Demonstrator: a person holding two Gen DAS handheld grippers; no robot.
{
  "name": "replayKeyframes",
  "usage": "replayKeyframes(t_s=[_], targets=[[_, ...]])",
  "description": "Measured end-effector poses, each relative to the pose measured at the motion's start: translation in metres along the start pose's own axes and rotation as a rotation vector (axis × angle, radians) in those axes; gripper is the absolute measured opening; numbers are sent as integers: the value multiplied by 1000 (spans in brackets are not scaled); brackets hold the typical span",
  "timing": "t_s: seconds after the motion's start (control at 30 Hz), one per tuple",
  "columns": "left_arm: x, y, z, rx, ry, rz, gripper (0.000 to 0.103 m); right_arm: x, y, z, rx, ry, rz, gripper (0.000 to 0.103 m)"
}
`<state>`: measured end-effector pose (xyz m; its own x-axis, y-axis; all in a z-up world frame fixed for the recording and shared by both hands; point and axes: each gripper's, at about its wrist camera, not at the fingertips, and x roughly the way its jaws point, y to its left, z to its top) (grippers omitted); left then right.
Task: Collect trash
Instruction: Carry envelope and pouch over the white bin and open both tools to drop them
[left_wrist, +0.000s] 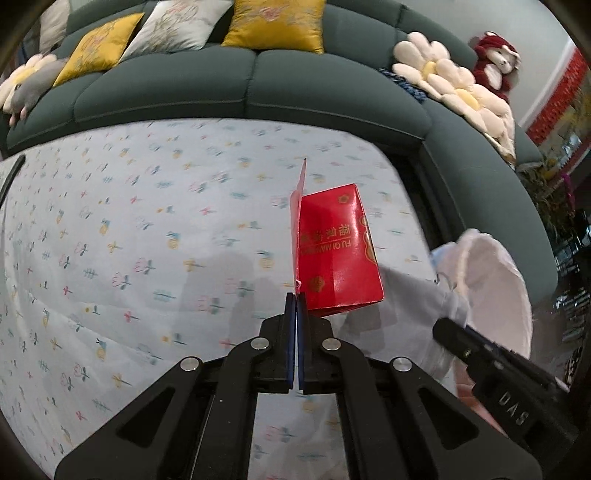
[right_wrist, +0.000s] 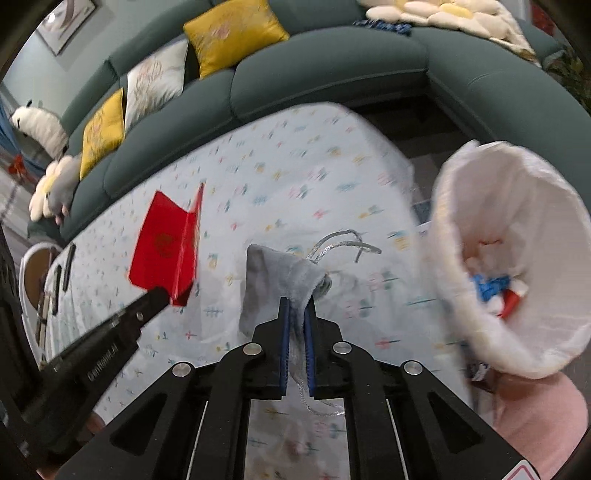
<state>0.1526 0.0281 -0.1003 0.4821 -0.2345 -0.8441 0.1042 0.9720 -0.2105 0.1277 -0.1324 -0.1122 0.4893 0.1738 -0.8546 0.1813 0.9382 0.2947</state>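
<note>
My left gripper is shut on a folded red envelope with gold print and holds it above the table; it also shows in the right wrist view, pinched by the left gripper. My right gripper is shut on a grey cloth pouch with silver drawstrings, lifted over the table. A bin lined with a white bag stands at the right and holds blue, red and white scraps. The bin also shows in the left wrist view, with the right gripper's body in front of it.
The table wears a white floral cloth. A dark green sofa with yellow and white cushions curves behind it. Flower cushions and a red plush toy sit at the sofa's right. Dark slim objects lie at the table's left end.
</note>
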Motion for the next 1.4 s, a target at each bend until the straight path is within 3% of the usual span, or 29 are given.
replayKeyframes(t_s=[0.57, 0.9, 1.1, 1.13, 1.27, 1.4], targets=[[-32, -136, -9, 207, -55, -79, 0, -106, -120, 20, 136, -219, -44, 7], [-13, -206, -12, 321, -21, -129, 0, -133, -193, 28, 239, -281, -87, 7], [-3, -222, -10, 310, -5, -139, 3, -134, -219, 28, 277, -282, -97, 7], [-2, -222, -8, 301, -2, -137, 4, -133, -221, 28, 279, -281, -98, 7], [2, -218, -5, 271, -2, -121, 28, -129, -226, 29, 285, -273, -95, 7], [3, -210, -7, 256, 1, -102, 33, -122, -225, 31, 285, -261, -87, 7]])
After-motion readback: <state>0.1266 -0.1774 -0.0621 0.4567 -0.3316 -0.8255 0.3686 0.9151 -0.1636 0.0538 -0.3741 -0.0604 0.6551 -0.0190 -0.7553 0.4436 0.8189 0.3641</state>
